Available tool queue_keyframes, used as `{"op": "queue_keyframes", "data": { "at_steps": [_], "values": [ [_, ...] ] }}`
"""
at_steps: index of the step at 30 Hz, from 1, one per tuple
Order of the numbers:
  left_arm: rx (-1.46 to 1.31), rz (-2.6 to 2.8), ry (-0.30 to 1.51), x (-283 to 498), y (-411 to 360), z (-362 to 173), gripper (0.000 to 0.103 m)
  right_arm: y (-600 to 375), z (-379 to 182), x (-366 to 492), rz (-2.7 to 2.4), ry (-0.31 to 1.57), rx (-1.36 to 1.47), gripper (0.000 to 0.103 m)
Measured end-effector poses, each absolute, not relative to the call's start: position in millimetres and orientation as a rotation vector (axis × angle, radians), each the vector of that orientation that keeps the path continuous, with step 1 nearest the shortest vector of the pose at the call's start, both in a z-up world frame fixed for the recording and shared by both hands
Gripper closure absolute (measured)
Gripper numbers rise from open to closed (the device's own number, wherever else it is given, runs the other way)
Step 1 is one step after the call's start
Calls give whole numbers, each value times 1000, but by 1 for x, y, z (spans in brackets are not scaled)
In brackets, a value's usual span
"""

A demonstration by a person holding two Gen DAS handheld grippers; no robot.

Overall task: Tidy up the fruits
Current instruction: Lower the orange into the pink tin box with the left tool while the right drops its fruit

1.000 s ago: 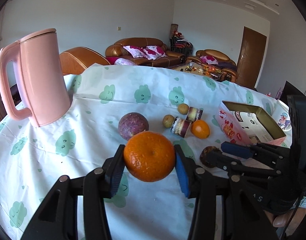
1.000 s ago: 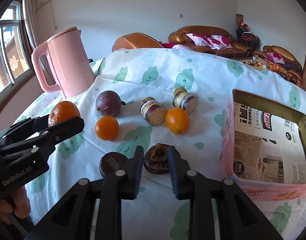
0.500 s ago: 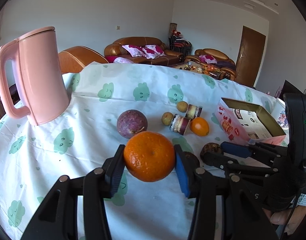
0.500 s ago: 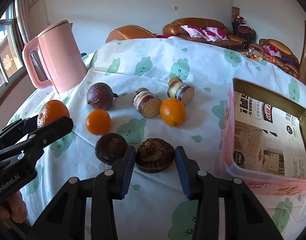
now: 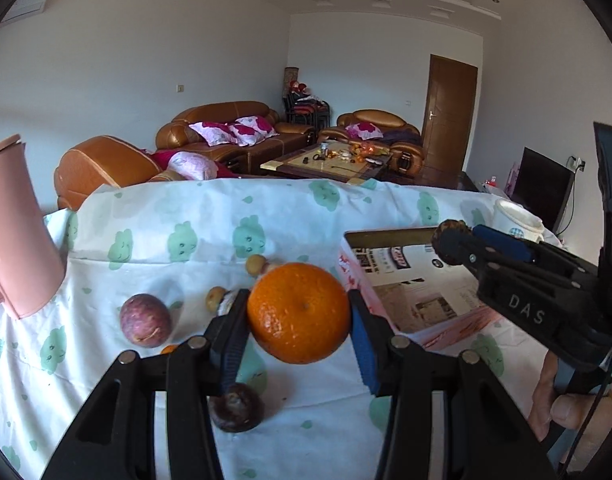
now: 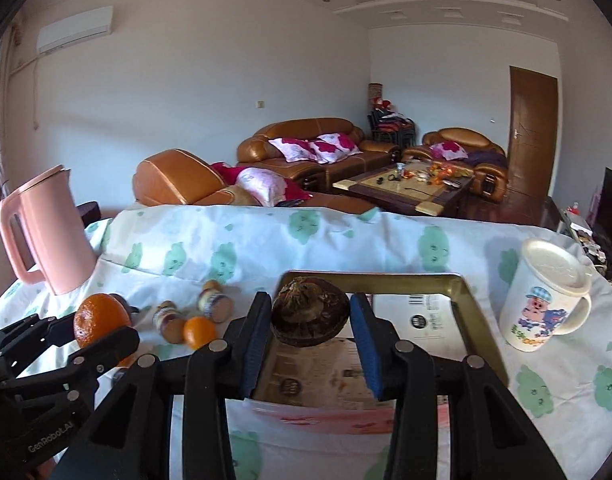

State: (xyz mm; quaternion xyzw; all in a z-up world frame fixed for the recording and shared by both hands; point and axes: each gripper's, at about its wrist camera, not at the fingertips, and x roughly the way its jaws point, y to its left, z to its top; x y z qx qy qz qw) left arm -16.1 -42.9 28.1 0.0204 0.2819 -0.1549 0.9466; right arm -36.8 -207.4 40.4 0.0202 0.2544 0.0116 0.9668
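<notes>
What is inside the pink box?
The pink box holds no fruit that shows, only printed paper lining its bottom. The right gripper, shut on a dark brown fruit, hides the near middle of the floor, so that part stays unknown.

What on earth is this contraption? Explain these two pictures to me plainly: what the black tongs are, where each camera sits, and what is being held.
No robot: a person holds a hand-held claw in each hand, and a camera on each looks along its fingers. In the left view, the left claw grips an orange; in the right view, the right claw grips a dark brown fruit over the open box. On the cloud-print tablecloth lie a purple fruit, a small orange fruit, a pink kettle and a lidded mug.
</notes>
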Motion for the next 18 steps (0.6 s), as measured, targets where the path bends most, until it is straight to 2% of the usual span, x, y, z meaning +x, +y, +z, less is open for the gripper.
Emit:
{"op": "queue_keyframes", "data": {
  "at_steps": [9, 18],
  "values": [
    [93, -434, 631, 22, -130, 14, 54, -281, 12, -19, -88, 626, 70, 60],
    [89, -427, 717, 42, -154, -8, 54, -290, 0, -9, -79, 676, 77, 60]
  ]
}}
